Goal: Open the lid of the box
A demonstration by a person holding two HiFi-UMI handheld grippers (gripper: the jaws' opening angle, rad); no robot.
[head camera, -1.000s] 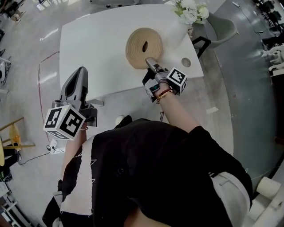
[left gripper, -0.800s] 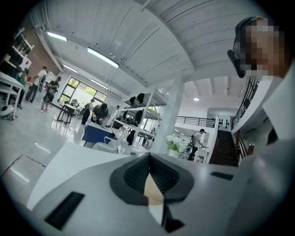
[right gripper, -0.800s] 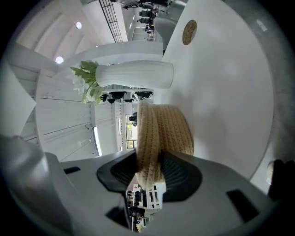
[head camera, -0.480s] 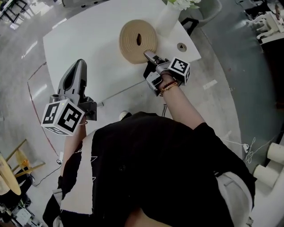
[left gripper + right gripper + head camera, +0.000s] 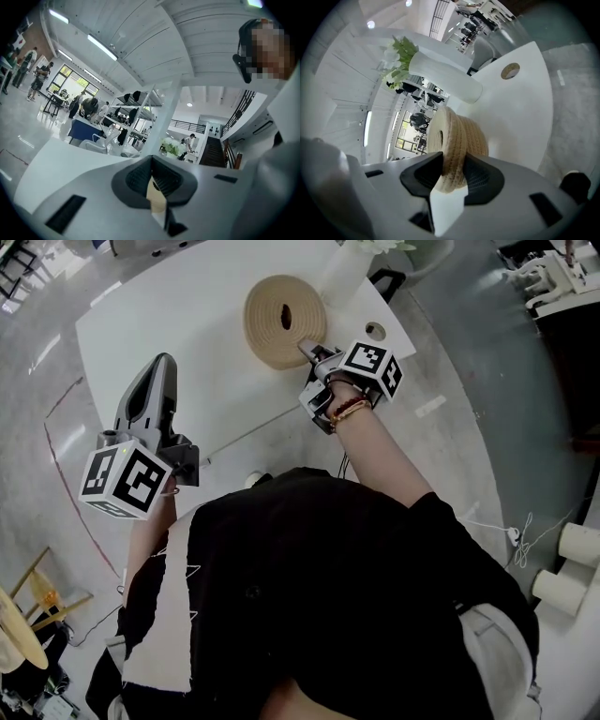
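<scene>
A round box of coiled tan rope (image 5: 267, 334) lies on the white table (image 5: 187, 324), its lid with a slot hole on top. My right gripper (image 5: 306, 345) reaches its near right rim. In the right gripper view the lid's edge (image 5: 457, 140) sits between the two dark pads, which press on it, so the right gripper (image 5: 453, 164) is shut on the lid. My left gripper (image 5: 164, 362) hovers over the table's front left part, apart from the box, shut and holding nothing. In its own view the left gripper (image 5: 152, 161) shows only a thin slit.
A white vase (image 5: 339, 276) with white flowers (image 5: 396, 56) stands just behind the box on the right. A small round disc (image 5: 375, 331) is set in the table near its right edge. Grey floor surrounds the table; white cylinders (image 5: 574, 542) stand at the far right.
The head view has swung, so table and box sit higher and further left. The right gripper stays at the box's near rim. The left gripper keeps its place.
</scene>
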